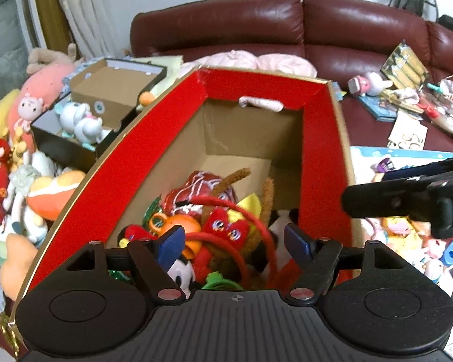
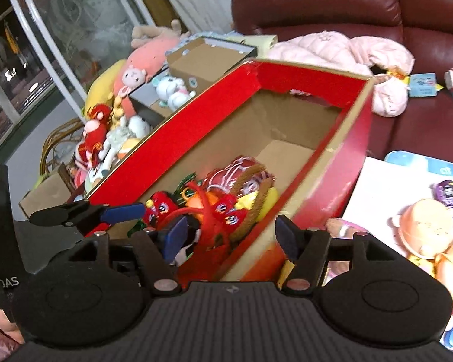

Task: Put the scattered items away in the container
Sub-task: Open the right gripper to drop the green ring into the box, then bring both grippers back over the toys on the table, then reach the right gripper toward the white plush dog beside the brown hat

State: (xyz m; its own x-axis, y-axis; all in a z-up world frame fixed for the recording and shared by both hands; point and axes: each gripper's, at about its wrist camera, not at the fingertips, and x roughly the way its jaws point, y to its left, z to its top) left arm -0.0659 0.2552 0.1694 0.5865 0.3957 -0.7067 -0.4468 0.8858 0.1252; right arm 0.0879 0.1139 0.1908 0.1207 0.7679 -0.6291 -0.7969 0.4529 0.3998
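Observation:
A large red cardboard box [image 1: 154, 141] stands in front of me, also in the right wrist view [image 2: 172, 147]. Its near end holds a pile of toys: a red headband with brown antlers [image 1: 250, 211], a red plush [image 1: 223, 226], an orange toy [image 1: 181, 223], a Mickey figure [image 1: 181, 271]. My left gripper [image 1: 237, 241] is open and empty, hovering over the pile. My right gripper [image 2: 231, 236] is open and empty above the box's near right wall; it shows in the left wrist view [image 1: 407, 196] at the right. The left gripper's fingers [image 2: 120, 211] show in the right wrist view.
Plush toys [image 1: 21, 181] and an open black shoebox [image 1: 75, 132] lie left of the box. More small toys [image 2: 422, 229] and a blue board [image 1: 407, 154] lie to the right. A dark red sofa [image 1: 317, 30] with a pink jacket [image 2: 347, 54] and clutter [image 1: 407, 90] stands behind.

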